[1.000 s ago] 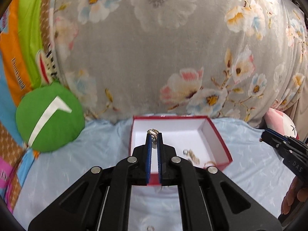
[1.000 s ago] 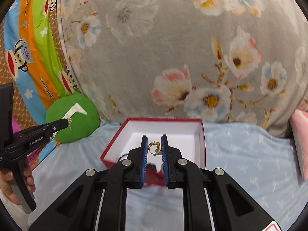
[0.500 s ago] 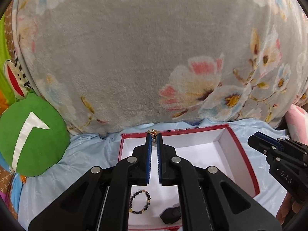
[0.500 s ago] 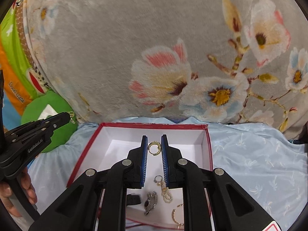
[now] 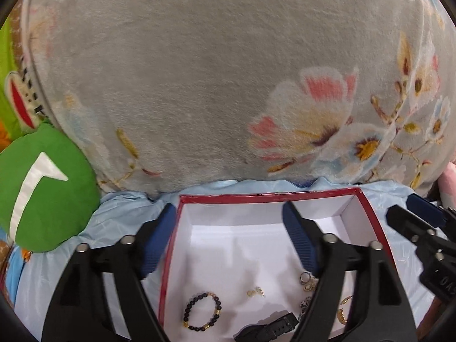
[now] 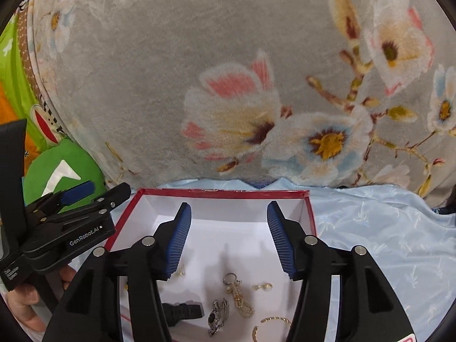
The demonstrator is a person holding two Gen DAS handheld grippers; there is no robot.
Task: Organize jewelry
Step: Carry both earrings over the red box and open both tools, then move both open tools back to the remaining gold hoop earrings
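Observation:
A red box with a white inside [image 5: 268, 196] [image 6: 222, 192] lies on the pale blue sheet. My left gripper [image 5: 228, 213] is open and empty above its far left part; its left finger hangs outside the box's left wall. My right gripper [image 6: 228, 211] is open and empty above the box's middle. On the box floor lie a black bead bracelet [image 5: 202, 315], a small gold earring [image 5: 255, 292], a black strap [image 5: 268, 329] [image 6: 182, 312], a pearl charm [image 6: 238, 295], a silver pendant [image 6: 218, 316], a gold earring [image 6: 262, 286] and gold hoops [image 6: 273, 323].
A big grey floral cushion [image 5: 228, 85] [image 6: 242, 71] stands right behind the box. A green round pillow [image 5: 42, 193] [image 6: 59, 176] lies to the left. The right gripper shows at the left view's right edge [image 5: 421, 236]; the left gripper and hand show at the right view's left edge [image 6: 62, 228].
Both grippers moved forward over the box and opened. The gold earrings they held are out of the fingers and lie on the box floor.

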